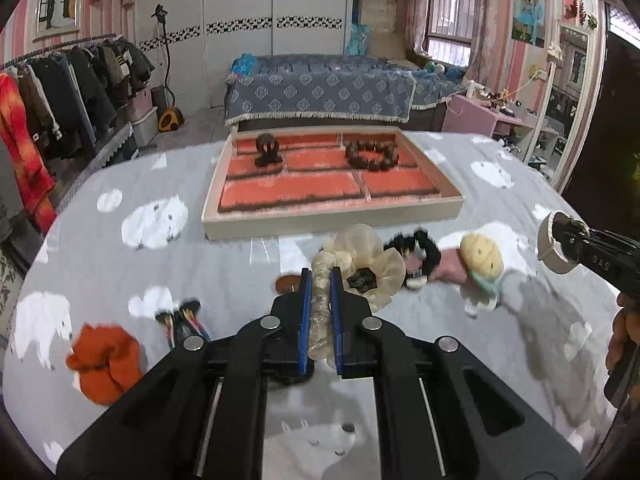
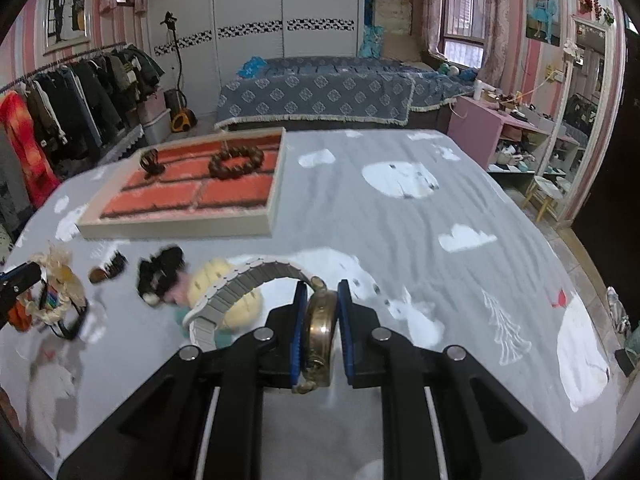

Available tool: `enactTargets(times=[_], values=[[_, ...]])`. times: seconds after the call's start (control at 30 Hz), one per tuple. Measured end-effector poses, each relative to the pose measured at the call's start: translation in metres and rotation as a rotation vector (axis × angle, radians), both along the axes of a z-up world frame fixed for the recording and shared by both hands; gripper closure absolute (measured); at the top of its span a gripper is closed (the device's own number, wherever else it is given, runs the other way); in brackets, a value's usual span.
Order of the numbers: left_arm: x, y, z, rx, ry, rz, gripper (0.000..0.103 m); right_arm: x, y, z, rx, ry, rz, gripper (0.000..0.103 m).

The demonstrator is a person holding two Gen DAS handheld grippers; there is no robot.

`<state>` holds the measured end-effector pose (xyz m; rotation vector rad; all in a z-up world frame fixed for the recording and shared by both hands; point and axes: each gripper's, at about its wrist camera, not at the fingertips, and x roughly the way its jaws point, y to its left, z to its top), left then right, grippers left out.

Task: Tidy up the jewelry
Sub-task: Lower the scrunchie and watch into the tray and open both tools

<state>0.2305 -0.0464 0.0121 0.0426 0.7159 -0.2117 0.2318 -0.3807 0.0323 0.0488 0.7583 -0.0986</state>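
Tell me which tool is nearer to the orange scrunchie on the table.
Left. The left tool, shut on a cream scrunchie, hangs just right of the orange scrunchie. The right tool, holding a watch, is far across the table.

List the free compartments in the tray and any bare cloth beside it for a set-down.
Tray: the near row of compartments is bare, as is the middle one between the dark clip and the bead bracelet. The cloth right of the tray is open. Crowded: the strip before the tray's near rim, with the cream scrunchie, black scrunchie and yellow plush clip.
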Motion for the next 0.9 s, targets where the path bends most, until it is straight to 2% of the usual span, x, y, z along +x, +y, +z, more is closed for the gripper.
enactTargets(times=[0.2, 0.37, 0.67, 0.8, 0.9], values=[[0.035, 0.002, 0.024, 0.008, -0.039, 0.006, 0.095, 0.039, 0.021, 0.017, -0.005, -0.004, 0.034, 0.087], [0.088, 0.012, 0.027, 0.007, -0.007, 0.033, 0.095, 0.078, 0.039, 0.018, 0.006, 0.014, 0.063, 0.087], [0.182, 0.028, 0.001, 0.082, 0.059, 0.085, 0.095, 0.147, 0.066, -0.002, -0.004, 0.07, 0.07, 0.087], [0.21, 0.026, -0.017, 0.085, 0.108, 0.098, 0.095, 0.174, 0.071, -0.017, 0.008, 0.11, 0.061, 0.087], [0.225, 0.024, -0.027, 0.085, 0.126, 0.101, 0.095, 0.19, 0.077, -0.028, -0.018, 0.139, 0.064, 0.087]])
